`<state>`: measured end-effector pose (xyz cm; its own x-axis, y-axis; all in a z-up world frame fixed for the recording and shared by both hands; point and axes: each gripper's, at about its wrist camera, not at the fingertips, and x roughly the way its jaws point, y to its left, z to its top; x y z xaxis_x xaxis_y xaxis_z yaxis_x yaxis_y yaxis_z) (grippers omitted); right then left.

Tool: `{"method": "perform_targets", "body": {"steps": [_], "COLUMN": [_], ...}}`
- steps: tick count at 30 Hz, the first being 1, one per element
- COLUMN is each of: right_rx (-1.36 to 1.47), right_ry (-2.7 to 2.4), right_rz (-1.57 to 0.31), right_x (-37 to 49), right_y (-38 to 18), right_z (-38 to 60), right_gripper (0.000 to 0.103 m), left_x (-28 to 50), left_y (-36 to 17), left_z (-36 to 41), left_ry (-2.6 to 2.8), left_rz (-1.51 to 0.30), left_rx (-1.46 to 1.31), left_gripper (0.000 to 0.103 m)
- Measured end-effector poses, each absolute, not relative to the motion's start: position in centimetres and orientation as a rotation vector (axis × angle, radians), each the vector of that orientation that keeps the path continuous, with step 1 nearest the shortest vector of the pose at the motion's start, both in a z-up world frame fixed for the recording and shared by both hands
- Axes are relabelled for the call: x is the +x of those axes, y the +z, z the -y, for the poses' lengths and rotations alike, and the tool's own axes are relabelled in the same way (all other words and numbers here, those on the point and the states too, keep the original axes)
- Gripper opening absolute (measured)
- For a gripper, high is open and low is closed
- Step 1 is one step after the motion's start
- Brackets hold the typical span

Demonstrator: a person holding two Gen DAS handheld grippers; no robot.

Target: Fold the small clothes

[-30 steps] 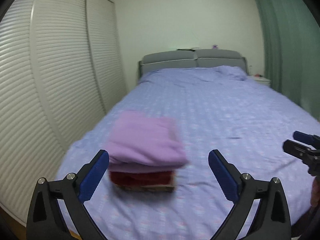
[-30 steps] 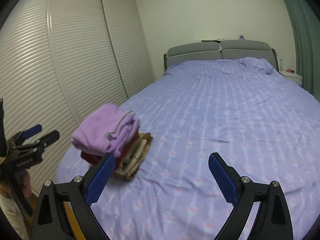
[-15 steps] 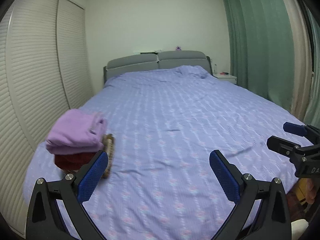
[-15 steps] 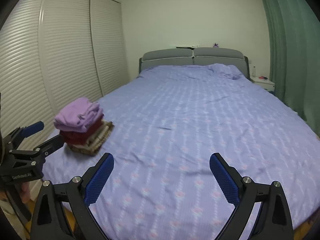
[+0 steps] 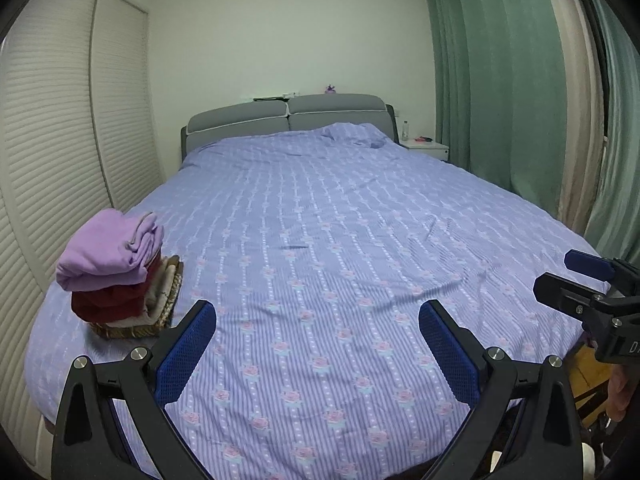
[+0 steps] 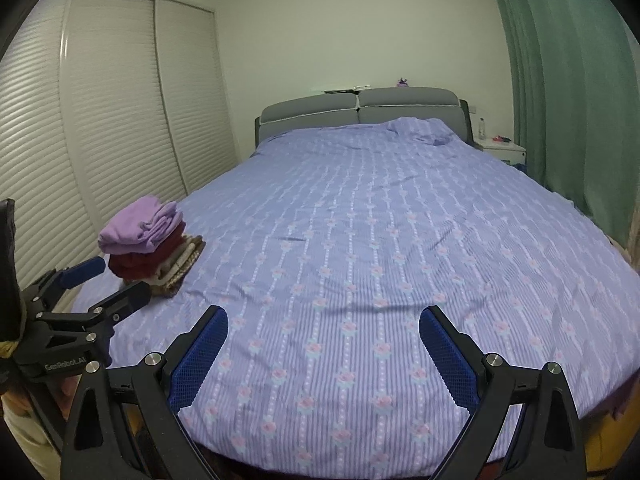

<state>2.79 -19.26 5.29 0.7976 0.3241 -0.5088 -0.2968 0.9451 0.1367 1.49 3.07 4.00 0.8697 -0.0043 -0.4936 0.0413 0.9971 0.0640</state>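
Observation:
A stack of folded clothes [image 5: 116, 272] sits at the bed's near left corner, a lilac piece on top, then dark red and beige ones; it also shows in the right wrist view [image 6: 150, 246]. My left gripper [image 5: 318, 348] is open and empty over the foot of the bed, right of the stack. My right gripper [image 6: 324, 350] is open and empty over the foot edge. Each gripper shows in the other's view: the right one [image 5: 576, 284] at the right edge, the left one [image 6: 108, 284] just in front of the stack.
The bed [image 5: 360, 240] has a purple striped cover and a grey headboard [image 5: 288, 120]. A louvred wardrobe [image 5: 52, 152] runs along the left. Green curtains [image 5: 500, 80] and a white nightstand [image 5: 426, 148] stand on the right.
Both views have pulled back from the stack and swung right toward the middle of the bed. The stack now sits further left and smaller. Both grippers stay open.

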Motion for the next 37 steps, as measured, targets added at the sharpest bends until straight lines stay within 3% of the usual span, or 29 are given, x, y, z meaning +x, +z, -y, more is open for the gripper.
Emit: {"method": "perform_targets", "body": {"steps": [37], "right_rx": [0.079], "right_ry": [0.328], "right_rz": [-0.541], "right_x": [1.9], "right_y": [5.2], "right_z": [21.0], "right_gripper": [0.097], "left_x": [-0.3], "left_y": [6.1], "left_z": [-1.1], "left_ry": [-0.051], "left_rz": [-0.481], "left_rx": [0.084], "left_gripper": [0.103]}}
